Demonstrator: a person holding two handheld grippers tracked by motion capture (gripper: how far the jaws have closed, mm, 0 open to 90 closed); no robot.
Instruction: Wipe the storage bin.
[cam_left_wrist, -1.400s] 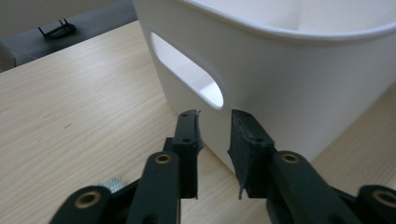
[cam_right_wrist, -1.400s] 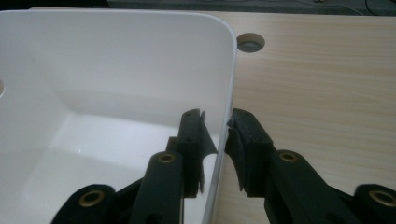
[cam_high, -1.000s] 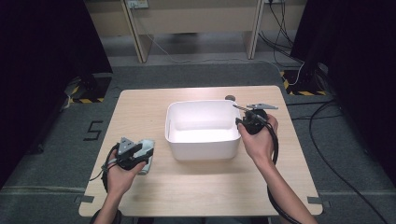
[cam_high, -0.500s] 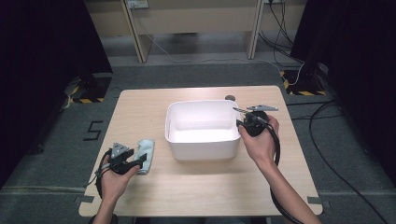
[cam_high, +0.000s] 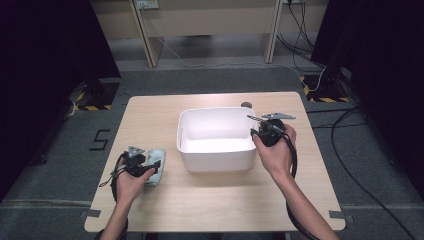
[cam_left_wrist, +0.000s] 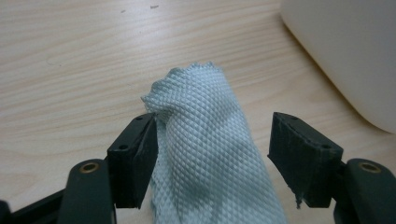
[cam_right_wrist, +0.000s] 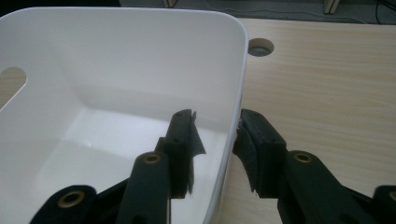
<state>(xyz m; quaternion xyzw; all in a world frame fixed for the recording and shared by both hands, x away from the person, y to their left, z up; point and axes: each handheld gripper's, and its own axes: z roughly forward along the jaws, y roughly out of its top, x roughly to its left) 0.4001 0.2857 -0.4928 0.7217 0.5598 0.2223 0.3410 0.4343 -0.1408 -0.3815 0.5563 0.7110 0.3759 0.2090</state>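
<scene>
Cloth (cam_left_wrist: 210, 154) of pale blue lies on the wooden table (cam_high: 210, 200), just left of the white tub (cam_high: 216, 161), and the left gripper (cam_left_wrist: 212, 158) stands spread around it, one jaw touching its side. Right gripper (cam_right_wrist: 217, 149) straddles the tub's right wall; its jaws have just been opening, one inside and one outside, not pressing the wall.

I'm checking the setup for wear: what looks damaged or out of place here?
The right gripper straddling the white tub's wall has torn, ragged padding. The left gripper's right pad is frayed too. The pale blue cloth just lies bunched.
</scene>
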